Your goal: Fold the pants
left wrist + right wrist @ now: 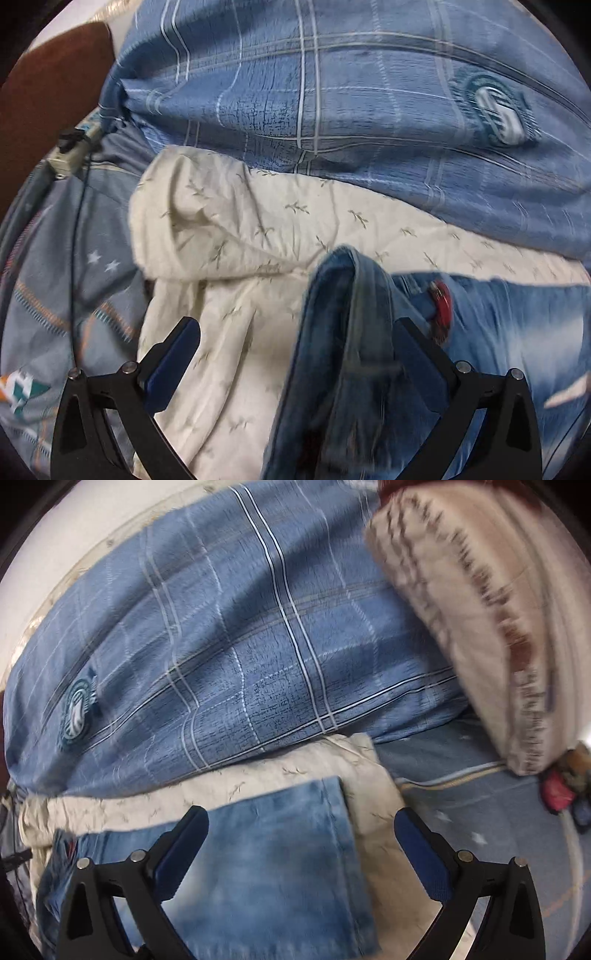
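Note:
Blue denim pants (354,350) lie on a cream leaf-print sheet (236,236). In the left wrist view a raised fold of the denim stands between my left gripper's (299,332) wide-open jaws, near the right finger (417,354); a red button (441,299) shows beside it. In the right wrist view a pants leg end (280,849) lies flat on the cream sheet (369,768), its hem toward the right. My right gripper (301,821) is open above it, holding nothing.
A blue plaid duvet (332,92) is heaped behind the sheet; it also shows in the right wrist view (240,646). A beige pillow (480,609) lies at right. A cable and adapter (70,155) sit at left on grey starred bedding (55,266).

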A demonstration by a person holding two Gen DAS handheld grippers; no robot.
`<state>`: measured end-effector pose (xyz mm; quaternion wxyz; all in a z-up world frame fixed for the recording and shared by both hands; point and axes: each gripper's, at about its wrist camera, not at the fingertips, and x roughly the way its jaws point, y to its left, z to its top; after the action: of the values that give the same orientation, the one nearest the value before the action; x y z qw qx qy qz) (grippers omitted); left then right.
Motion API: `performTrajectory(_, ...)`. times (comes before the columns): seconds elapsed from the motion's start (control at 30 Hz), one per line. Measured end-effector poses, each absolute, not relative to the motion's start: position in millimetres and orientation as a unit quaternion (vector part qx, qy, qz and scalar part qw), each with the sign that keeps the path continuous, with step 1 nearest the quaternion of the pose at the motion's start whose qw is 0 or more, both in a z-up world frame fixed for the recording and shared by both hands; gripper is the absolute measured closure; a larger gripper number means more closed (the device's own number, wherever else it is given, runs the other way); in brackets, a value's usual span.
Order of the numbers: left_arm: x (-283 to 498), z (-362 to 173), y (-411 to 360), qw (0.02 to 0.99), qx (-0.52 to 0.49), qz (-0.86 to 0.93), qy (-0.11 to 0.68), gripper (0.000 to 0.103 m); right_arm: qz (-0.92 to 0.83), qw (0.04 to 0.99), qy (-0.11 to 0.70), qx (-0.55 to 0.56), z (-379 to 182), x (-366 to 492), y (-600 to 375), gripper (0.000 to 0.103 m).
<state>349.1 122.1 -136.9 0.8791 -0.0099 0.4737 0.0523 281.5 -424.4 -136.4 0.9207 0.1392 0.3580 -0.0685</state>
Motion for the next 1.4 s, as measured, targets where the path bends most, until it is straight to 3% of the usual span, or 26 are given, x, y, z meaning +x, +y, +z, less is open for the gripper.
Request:
performTrajectory(0.1, 369, -139, 125, 0.879, -0.020, 0.054, 0.474, 0.005, -0.070, 0.913, 0.375, 0.144, -152, 304, -425, 0.020)
performTrajectory(0.13, 374, -139, 125, 0.879, -0.024, 0.055, 0.474, 0.011, -0.074, 0.909, 0.385, 0.143, -158, 311, -426, 0.023)
performTrajectory(0.23, 393, -145, 119, 0.872, -0.026, 0.042, 0.487, 0.017, -0.092, 0.894, 0.416, 0.136, -179, 329, -427, 0.028)
performTrajectory(0.27, 401, -151, 115, 0.866, -0.028, 0.033, 0.498, 0.020, -0.091, 0.891, 0.424, 0.136, -184, 333, -428, 0.040)
performTrajectory(0.33, 413, -166, 106, 0.852, -0.028, 0.020, 0.523, 0.049, -0.099, 0.882, 0.442, 0.128, -196, 339, -426, 0.051)
performTrajectory(0.37, 419, -174, 101, 0.843, -0.027, 0.007, 0.537, 0.055, -0.099, 0.883, 0.442, 0.122, -198, 339, -424, 0.062)
performTrajectory(0.43, 427, -187, 95, 0.830, -0.033, -0.001, 0.557, 0.080, -0.095, 0.889, 0.434, 0.113, -194, 335, -419, 0.076)
performTrajectory(0.47, 429, -190, 95, 0.827, -0.044, -0.002, 0.561, 0.086, -0.096, 0.891, 0.430, 0.109, -190, 332, -416, 0.086)
performTrajectory(0.5, 431, -192, 95, 0.826, -0.060, -0.008, 0.561, 0.095, -0.095, 0.894, 0.426, 0.105, -186, 330, -414, 0.086)
performTrajectory(0.73, 412, -158, 94, 0.853, -0.083, -0.030, 0.514, 0.097, -0.077, 0.915, 0.384, 0.100, -147, 293, -402, 0.087)
performTrajectory(1.1, 298, -58, 118, 0.901, -0.109, -0.098, 0.407, 0.097, -0.071, 0.937, 0.321, 0.117, -109, 209, -403, 0.087)
performTrajectory(1.4, 197, -54, 177, 0.903, -0.134, -0.098, 0.396, 0.097, -0.077, 0.939, 0.296, 0.156, -107, 108, -418, 0.089)
